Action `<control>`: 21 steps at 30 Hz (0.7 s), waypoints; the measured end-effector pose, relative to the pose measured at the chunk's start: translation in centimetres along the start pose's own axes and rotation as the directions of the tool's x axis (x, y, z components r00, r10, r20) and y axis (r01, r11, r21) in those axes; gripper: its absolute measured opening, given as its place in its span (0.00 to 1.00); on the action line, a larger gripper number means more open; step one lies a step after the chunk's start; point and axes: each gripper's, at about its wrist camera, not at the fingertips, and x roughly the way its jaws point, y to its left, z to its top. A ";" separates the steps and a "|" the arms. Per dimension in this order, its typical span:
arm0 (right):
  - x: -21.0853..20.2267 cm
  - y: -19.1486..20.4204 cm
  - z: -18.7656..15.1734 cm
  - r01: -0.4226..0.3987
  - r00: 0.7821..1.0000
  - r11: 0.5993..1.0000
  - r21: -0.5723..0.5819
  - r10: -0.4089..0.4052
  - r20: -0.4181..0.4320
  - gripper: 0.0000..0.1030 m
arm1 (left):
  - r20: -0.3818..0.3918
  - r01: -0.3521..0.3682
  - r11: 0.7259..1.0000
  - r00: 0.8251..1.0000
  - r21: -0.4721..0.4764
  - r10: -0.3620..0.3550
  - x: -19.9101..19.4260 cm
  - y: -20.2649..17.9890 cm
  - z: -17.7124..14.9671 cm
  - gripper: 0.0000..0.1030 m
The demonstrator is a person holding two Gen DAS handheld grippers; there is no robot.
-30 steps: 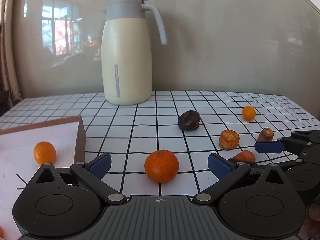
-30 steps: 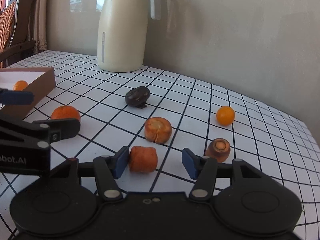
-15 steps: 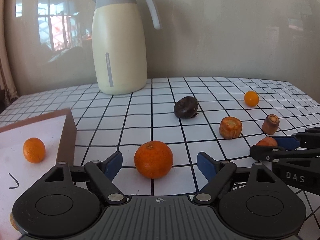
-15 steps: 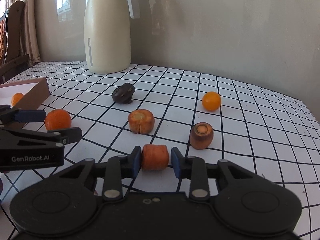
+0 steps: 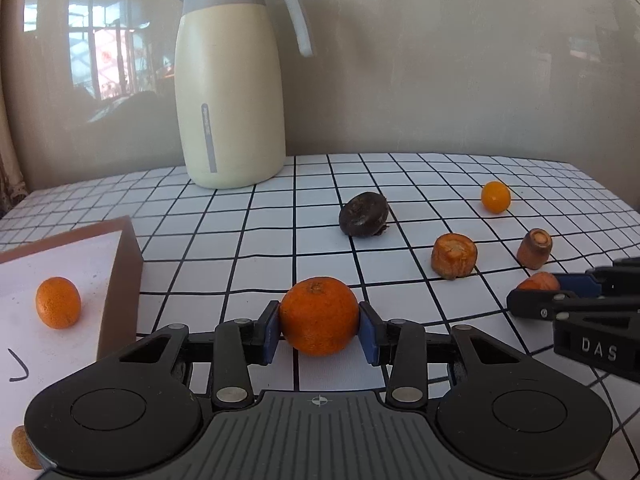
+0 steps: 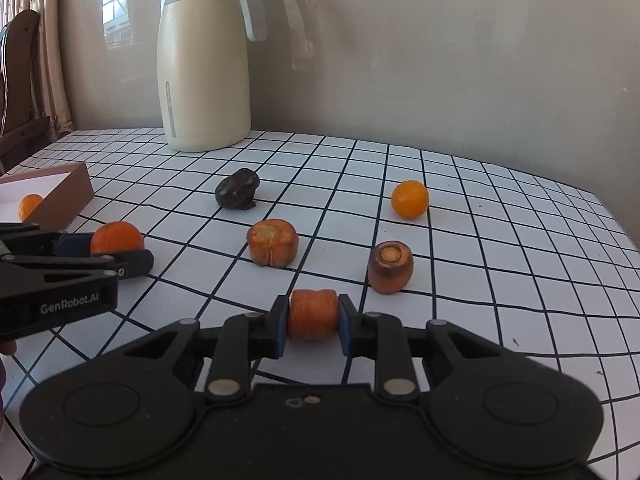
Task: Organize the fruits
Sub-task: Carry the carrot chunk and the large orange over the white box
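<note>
A large orange (image 5: 319, 315) sits on the checked tablecloth between the blue pads of my left gripper (image 5: 319, 334), whose jaws are closing and touch it on both sides. My right gripper (image 6: 313, 326) is shut on a short carrot piece (image 6: 313, 312) lying on the cloth. In the right wrist view the left gripper (image 6: 100, 256) shows at the left with the orange (image 6: 117, 237) in it. A brown box (image 5: 120, 276) with a white floor stands at the left and holds a small orange (image 5: 58, 302).
Loose on the cloth are a carrot chunk (image 5: 454, 255), a brown carrot end (image 5: 535, 248), a small yellow-orange fruit (image 5: 496, 197) and a dark round fruit (image 5: 363, 215). A cream jug (image 5: 230, 92) stands at the back by the wall. A chair (image 6: 20, 80) is far left.
Both grippers went from open to closed: the left onto the large orange, the right onto the carrot piece. Both hands stayed almost in place.
</note>
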 end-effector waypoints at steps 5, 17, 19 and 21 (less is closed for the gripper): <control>-1.6 0.2 0.4 0.016 0.999 1.000 0.016 -0.017 0.042 0.16 | 0.065 0.033 0.999 0.997 -0.001 -0.033 -2.7 0.4 0.6 0.39; -7.1 4.7 2.2 -0.031 0.987 0.999 0.011 0.029 0.158 0.16 | 0.188 0.010 1.000 0.982 -0.009 -0.008 -11.1 4.3 0.4 0.39; -7.4 5.6 2.2 -0.038 0.987 0.999 0.002 0.037 0.159 0.16 | 0.198 -0.006 1.000 0.980 -0.007 0.008 -12.2 5.3 0.2 0.39; -7.7 6.6 2.3 -0.044 0.985 0.999 -0.011 0.045 0.165 0.16 | 0.203 -0.025 1.000 0.979 -0.014 0.027 -13.1 6.5 -0.2 0.39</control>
